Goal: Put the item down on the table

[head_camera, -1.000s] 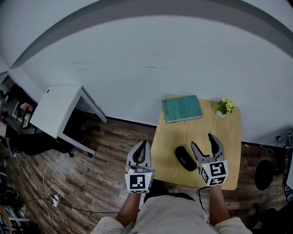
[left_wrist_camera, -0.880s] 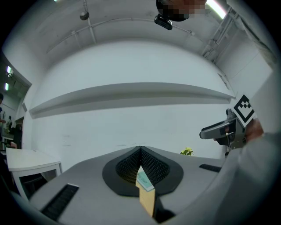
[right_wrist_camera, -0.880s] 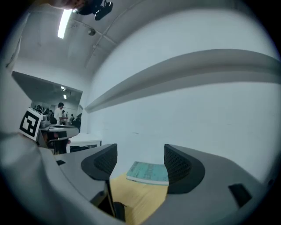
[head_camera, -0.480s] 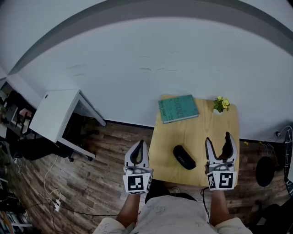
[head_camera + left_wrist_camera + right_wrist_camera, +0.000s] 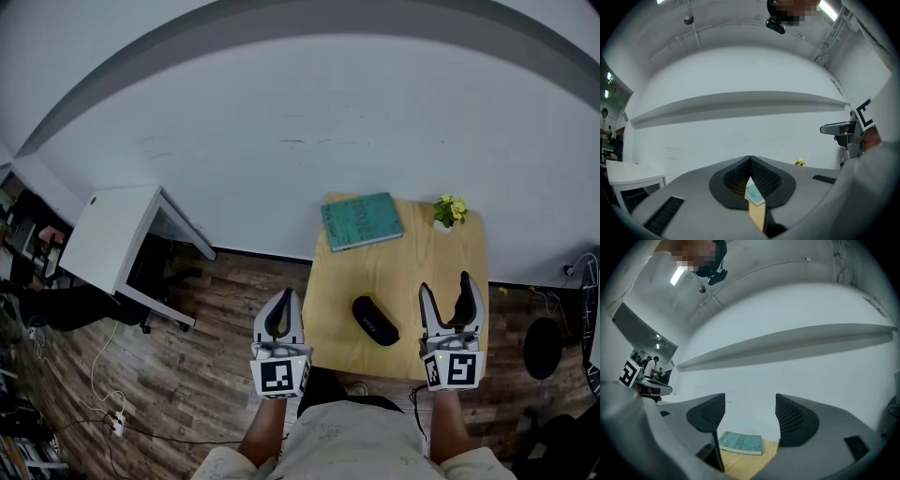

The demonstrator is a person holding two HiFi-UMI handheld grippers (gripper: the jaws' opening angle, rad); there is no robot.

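A black oblong case [image 5: 375,321] lies on the small wooden table [image 5: 403,272], free of both grippers. To its right, over the table's near right part, my right gripper [image 5: 445,286] is open and holds nothing. In the right gripper view the right gripper [image 5: 750,411] frames a teal book [image 5: 740,443] on the table [image 5: 745,464]; the case is out of that view. My left gripper [image 5: 286,300] hovers over the floor just off the table's left edge, shut and empty. In the left gripper view the left gripper [image 5: 750,160] has its jaws closed together.
The teal book [image 5: 361,220] and a small yellow-flowered plant [image 5: 448,212] sit at the table's far edge by the white wall. A white desk [image 5: 112,230] stands at the left over wood flooring with cables. The plant [image 5: 800,162] shows in the left gripper view.
My right gripper, open beside the case a second ago, has drawn away to the right and straightened. The case stays where it lay. The left gripper barely shifted.
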